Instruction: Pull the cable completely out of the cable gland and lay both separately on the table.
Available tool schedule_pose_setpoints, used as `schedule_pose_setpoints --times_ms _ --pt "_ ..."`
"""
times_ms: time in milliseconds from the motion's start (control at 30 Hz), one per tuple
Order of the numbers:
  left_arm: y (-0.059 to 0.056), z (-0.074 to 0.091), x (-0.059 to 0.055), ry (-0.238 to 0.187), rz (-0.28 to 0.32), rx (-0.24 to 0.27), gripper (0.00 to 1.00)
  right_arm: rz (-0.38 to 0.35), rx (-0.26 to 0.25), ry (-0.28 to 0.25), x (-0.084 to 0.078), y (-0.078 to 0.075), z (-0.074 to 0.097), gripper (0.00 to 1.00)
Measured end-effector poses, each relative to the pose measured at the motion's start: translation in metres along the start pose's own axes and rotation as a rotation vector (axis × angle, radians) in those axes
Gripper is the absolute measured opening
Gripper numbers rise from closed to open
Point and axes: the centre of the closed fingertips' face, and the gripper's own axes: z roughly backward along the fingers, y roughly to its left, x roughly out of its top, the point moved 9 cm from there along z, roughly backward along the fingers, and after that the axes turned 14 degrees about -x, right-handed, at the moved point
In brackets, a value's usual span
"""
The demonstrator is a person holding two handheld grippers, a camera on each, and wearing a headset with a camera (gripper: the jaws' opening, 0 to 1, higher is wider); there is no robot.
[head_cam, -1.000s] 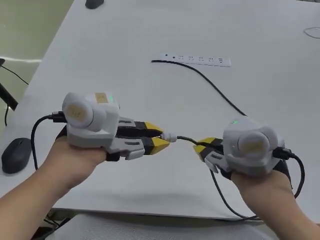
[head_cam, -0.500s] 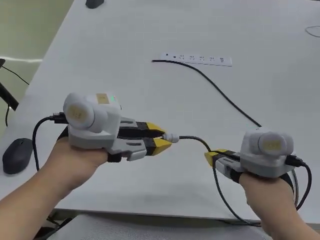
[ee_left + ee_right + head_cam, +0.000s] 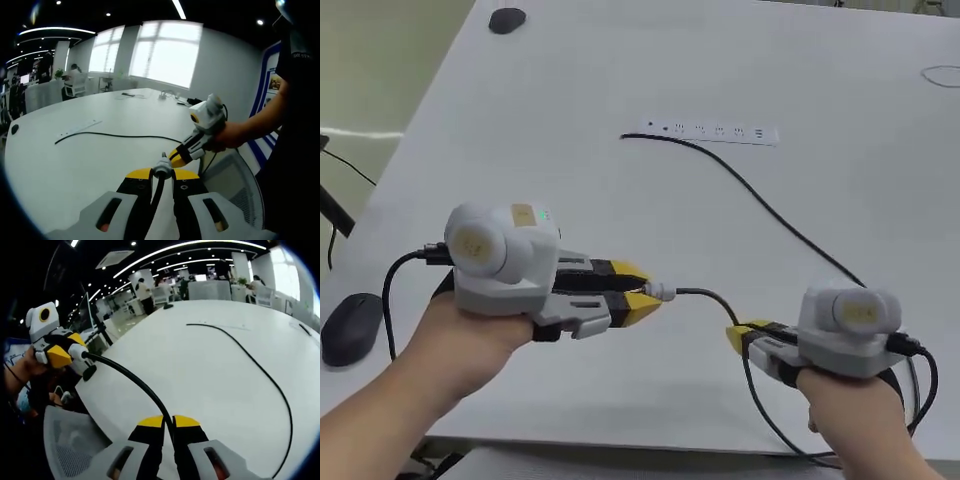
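Gland anchored, cable gripped for the pull

The left tongs (image 3: pixel 645 291) are clamped on the pale cable gland (image 3: pixel 661 292), holding it as an anchor just above the near edge of the bench (image 3: pixel 620 80). The right tongs (image 3: pixel 736 334) are closed on the black cable (image 3: pixel 705 294), a little way from where it leaves the gland (near enough, it seems, to pull along its axis). The cable is not yet out of the gland, and neither piece lies on the bench. The opposed grips suit a straight pull apart. A power strip (image 3: pixel 715 131) lies farther back.
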Motion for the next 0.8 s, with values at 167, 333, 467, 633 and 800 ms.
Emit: schedule_pose_setpoints --times_ms 167,333,467,633,800 --pt "0.0 0.0 0.002 -0.003 0.001 -0.001 0.15 0.069 0.002 -0.016 0.001 0.0 0.002 0.02" --pt "0.0 0.001 0.003 -0.004 0.002 -0.002 0.15 0.126 -0.009 -0.02 0.006 0.001 0.007 0.03" --pt "0.001 0.001 0.002 0.002 0.007 -0.001 0.15 0.201 -0.003 -0.042 0.014 0.005 0.013 0.1" --pt "0.001 0.002 0.002 -0.003 0.009 -0.001 0.15 0.344 0.058 -0.138 0.04 0.024 0.029 0.19" --pt "0.001 0.002 0.002 -0.006 0.009 -0.002 0.15 0.561 0.085 -0.236 0.064 0.05 0.039 0.19"
